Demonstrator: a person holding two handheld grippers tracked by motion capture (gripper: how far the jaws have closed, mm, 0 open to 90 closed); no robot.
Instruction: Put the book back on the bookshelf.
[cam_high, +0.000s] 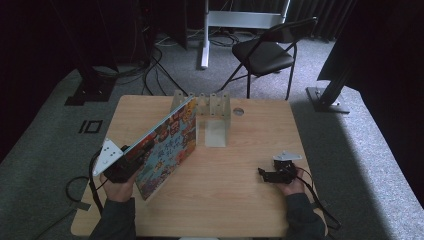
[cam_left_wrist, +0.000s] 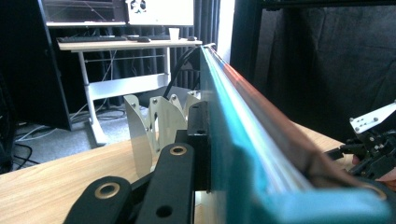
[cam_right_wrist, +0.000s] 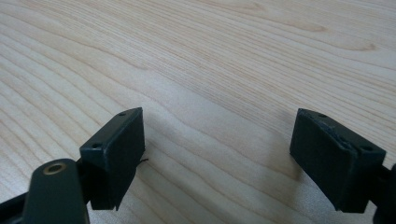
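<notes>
Here a colourful book (cam_high: 167, 145) is held tilted off the bench (cam_high: 225, 190) by the left gripper (cam_high: 131, 159), whose jaws are clamped on the book's lower left edge (teal cover edge seen edge-on in the left gripper view (cam_left_wrist: 243, 140)). The book's far corner is raised toward the metal rack (cam_high: 210, 107) at the back of the bench, near it; contact cannot be told. The rack's upright dividers (cam_left_wrist: 154, 126) are seen just behind the book in the left gripper view. The right gripper (cam_high: 270, 176) is rested low over bare bench at the right side, well apart from the book, with its jaws spread wide and nothing between them (cam_right_wrist: 217, 154).
</notes>
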